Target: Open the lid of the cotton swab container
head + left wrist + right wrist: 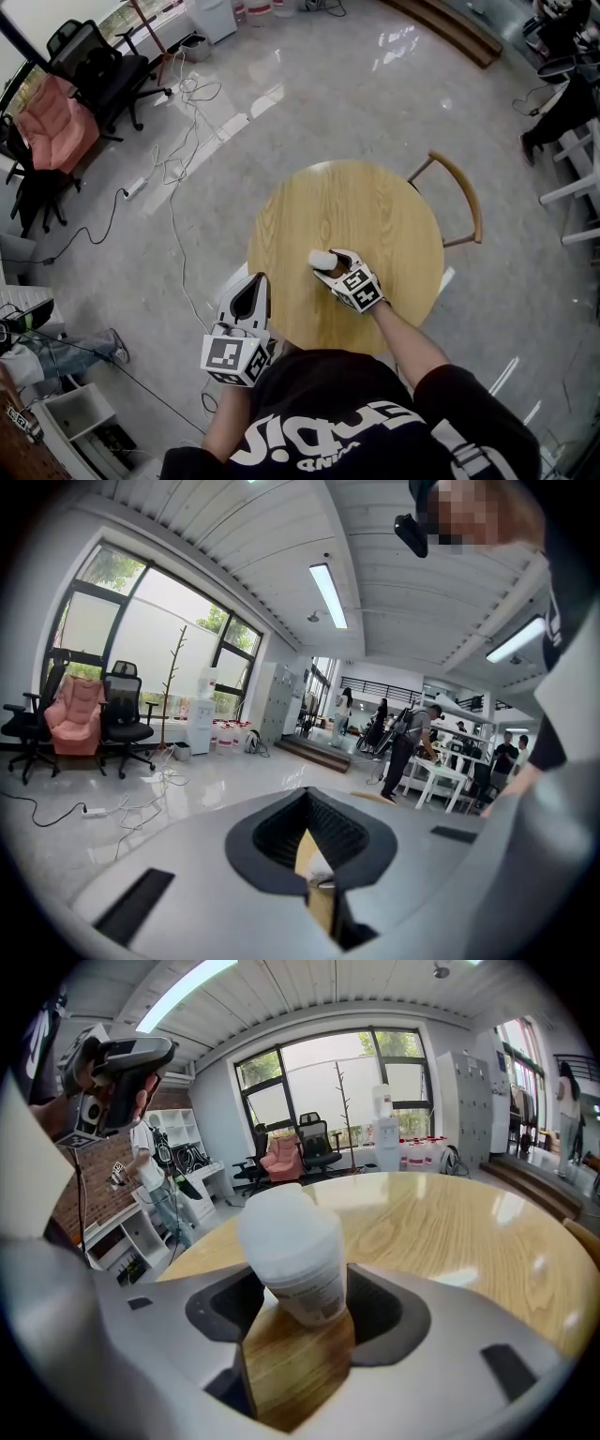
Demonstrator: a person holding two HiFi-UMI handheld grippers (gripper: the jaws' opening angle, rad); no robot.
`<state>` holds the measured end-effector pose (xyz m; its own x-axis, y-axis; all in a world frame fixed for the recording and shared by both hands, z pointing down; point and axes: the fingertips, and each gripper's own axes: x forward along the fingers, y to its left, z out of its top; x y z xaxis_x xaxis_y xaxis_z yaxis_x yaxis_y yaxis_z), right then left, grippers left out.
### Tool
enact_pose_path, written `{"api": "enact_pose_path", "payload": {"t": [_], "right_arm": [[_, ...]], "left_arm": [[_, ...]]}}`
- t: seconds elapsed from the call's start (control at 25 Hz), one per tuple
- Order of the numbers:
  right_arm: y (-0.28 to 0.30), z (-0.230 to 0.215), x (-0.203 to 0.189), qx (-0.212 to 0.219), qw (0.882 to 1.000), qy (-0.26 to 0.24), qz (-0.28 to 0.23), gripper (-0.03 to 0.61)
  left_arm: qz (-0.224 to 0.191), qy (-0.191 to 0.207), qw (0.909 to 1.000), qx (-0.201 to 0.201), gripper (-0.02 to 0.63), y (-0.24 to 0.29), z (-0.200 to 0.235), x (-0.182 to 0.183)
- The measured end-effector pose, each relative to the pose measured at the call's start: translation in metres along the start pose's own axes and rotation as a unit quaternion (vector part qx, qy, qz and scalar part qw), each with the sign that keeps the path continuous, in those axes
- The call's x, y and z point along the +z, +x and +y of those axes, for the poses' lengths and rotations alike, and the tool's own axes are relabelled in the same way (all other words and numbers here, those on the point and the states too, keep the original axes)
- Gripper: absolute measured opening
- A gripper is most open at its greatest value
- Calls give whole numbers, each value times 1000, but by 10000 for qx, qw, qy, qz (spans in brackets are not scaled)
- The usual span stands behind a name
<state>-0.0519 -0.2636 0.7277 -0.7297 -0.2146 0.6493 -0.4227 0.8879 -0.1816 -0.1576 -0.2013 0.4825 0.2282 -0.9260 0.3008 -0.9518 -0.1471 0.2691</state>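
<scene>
The cotton swab container (322,258) is a small white tub with its lid on, standing on the round wooden table (375,206) near the front edge. My right gripper (330,266) reaches around it from the near side. In the right gripper view the container (292,1246) stands between the wide jaws of my right gripper (305,1314); it is close to the right pad, and a gap shows at the left pad. My left gripper (251,286) is shut and empty, held off the table's left front edge. In its own view my left gripper (314,855) points out across the room.
A wooden chair (461,192) is tucked at the table's far right. Cables (178,141) trail over the shiny floor at left, near office chairs (94,66) and a pink armchair (56,122). White furniture (577,178) stands at the right edge.
</scene>
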Motion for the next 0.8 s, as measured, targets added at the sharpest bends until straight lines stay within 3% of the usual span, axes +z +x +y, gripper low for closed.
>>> {"api": "enact_pose_path", "payload": {"t": [0.8], "right_arm": [[-12, 17, 11, 24, 9996, -173, -219, 241]], "left_arm": [[64, -23, 10000, -7, 6, -8, 7, -6]]}}
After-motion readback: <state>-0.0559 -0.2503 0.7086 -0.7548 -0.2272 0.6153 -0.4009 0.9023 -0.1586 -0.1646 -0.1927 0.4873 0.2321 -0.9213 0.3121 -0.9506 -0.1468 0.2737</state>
